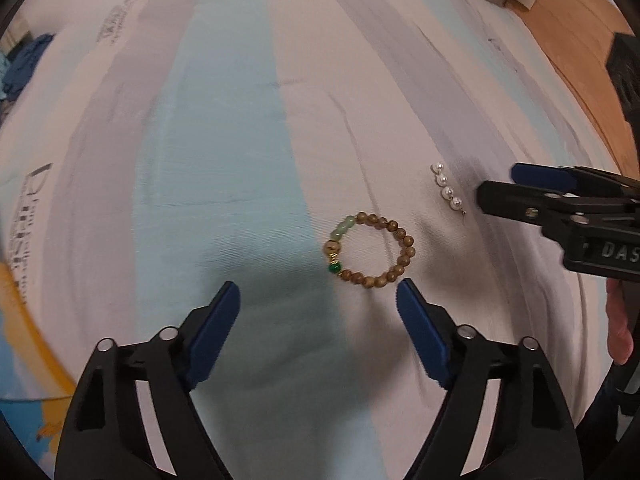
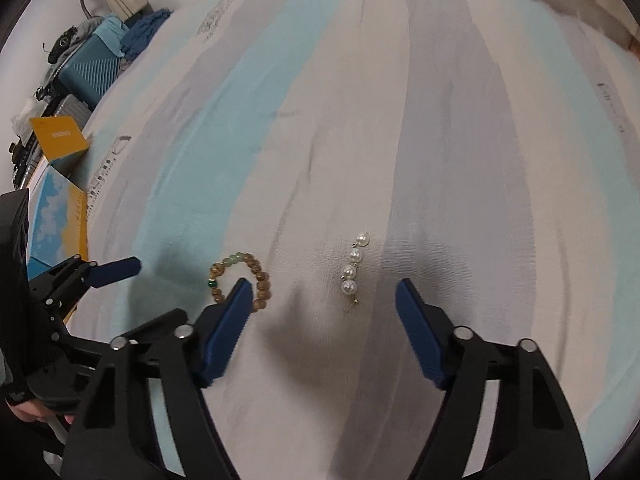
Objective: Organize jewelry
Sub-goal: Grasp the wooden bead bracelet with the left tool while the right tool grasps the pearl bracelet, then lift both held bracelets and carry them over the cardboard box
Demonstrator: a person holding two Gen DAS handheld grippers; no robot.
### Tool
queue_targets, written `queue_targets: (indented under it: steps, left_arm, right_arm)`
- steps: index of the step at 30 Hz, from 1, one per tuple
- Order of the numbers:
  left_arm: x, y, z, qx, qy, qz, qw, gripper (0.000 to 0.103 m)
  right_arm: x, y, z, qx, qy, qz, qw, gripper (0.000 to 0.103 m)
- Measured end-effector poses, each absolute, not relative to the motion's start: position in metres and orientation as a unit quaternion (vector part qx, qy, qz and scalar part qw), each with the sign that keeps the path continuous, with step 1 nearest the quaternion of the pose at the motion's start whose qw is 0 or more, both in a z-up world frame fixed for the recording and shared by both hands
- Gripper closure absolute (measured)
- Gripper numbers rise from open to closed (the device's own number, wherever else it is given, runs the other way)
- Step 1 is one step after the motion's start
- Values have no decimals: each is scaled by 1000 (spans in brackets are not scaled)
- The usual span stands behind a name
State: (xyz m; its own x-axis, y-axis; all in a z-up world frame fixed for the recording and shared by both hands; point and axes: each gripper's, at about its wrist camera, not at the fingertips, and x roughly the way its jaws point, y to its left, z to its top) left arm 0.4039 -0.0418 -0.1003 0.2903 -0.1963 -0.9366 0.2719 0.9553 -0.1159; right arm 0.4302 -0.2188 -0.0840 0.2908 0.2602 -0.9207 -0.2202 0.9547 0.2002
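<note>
The left tool [image 1: 318, 292] hangs over the striped bedsheet [image 1: 240, 120] with its blue pads spread and nothing between them. The wooden bead bracelet [image 1: 370, 251], with pale green beads and one dark green bead, lies flat just ahead of its right-hand pad, untouched. The right tool [image 2: 324, 290] is likewise released and empty; the pearl earring [image 2: 354, 266], four pearls in a row with a small hook, lies on the sheet just beyond the gap between its pads. A yellow box [image 2: 60, 140] sits far off to its left.
</note>
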Motion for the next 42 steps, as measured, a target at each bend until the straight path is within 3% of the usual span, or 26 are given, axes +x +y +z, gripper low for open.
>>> queue_targets:
  steps: [7, 16, 20, 24, 27, 42]
  left_arm:
    - [414, -51, -123, 35, 590, -164, 790, 45]
    - [420, -62, -135, 38, 590, -177, 787, 57]
    - [421, -64, -140, 42, 587, -176, 789, 59]
    - [421, -65, -141, 51, 584, -166, 793, 78]
    - [419, -65, -141, 55, 586, -155, 794, 93]
    - [409, -48, -115, 56, 570, -164, 803, 93]
  right_arm:
    - [453, -212, -118, 23, 604, 147, 783, 50]
    - [461, -209, -141, 19, 614, 134, 777, 64]
    - [460, -212, -143, 18, 612, 127, 780, 79]
    - [458, -213, -143, 19, 607, 126, 784, 92]
    - [455, -215, -142, 28, 603, 128, 787, 92]
    - [448, -220, -115, 32, 585, 139, 799, 92]
